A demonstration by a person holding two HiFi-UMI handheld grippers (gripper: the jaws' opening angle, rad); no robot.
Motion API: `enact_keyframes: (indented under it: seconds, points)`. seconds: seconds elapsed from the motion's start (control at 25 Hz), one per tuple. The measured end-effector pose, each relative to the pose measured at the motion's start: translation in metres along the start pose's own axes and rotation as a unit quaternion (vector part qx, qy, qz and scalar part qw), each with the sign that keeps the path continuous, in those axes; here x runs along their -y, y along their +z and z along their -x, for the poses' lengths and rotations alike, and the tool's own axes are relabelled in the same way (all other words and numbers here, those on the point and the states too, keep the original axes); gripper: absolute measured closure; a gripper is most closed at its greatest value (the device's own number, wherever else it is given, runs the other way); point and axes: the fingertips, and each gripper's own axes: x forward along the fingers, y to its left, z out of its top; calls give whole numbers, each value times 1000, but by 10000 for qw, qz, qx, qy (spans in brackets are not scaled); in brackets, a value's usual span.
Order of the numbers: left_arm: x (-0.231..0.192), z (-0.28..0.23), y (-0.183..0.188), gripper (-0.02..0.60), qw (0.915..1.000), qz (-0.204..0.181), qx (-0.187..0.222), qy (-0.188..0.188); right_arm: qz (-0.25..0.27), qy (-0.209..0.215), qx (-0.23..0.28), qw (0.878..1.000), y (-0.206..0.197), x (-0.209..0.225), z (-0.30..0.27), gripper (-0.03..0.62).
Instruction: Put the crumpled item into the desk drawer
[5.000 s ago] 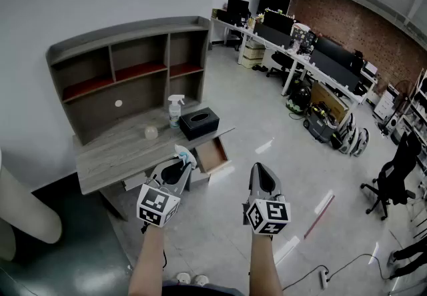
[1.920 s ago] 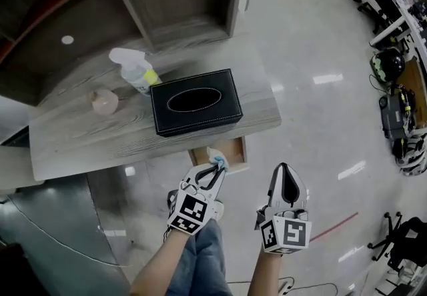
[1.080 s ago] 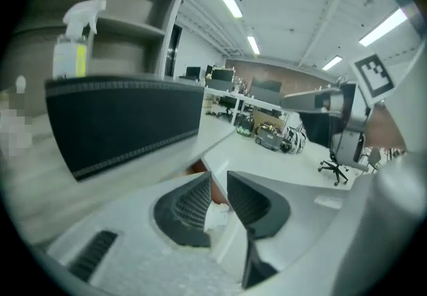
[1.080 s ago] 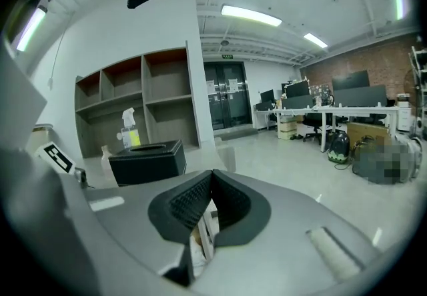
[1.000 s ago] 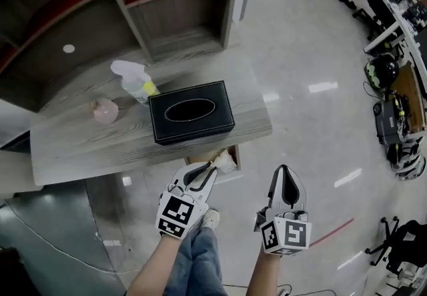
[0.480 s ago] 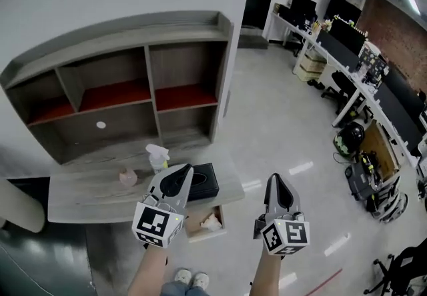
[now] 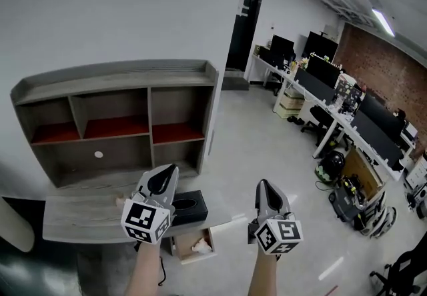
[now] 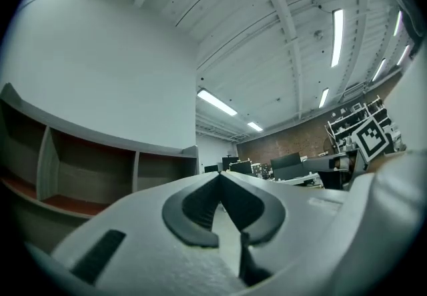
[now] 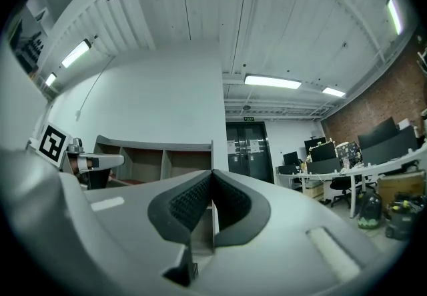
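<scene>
Crumpled item (image 7: 200,245) – a pale wad – lies inside the open drawer (image 7: 181,249), which juts out below the front edge of the desk (image 7: 73,218), just under the black tissue box (image 7: 190,207). Only the head view shows it; both gripper views look out level across the room, taking in the shelf unit (image 7: 113,121), ceiling lights and rows of office monitors instead.

Both bare forearms rise from the bottom edge, side by side and apart, tips pointing forward and well clear of the drawer. The left gripper (image 7: 172,169) has its jaws pressed together with nothing between them; the right gripper (image 7: 261,185) is likewise closed and empty.

Each gripper's cube bears black-and-white square markers. A green sign (image 9: 248,119) over the dark double door – seen only in the right gripper view – is too small to read.
</scene>
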Motion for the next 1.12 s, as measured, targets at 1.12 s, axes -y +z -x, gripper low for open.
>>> enact_keyframes:
  seconds: [1.12]
  points:
    - [19,11,-4,580,9996,-20,-100,-270,-62,158,-105,9998,-7,-17,17,583]
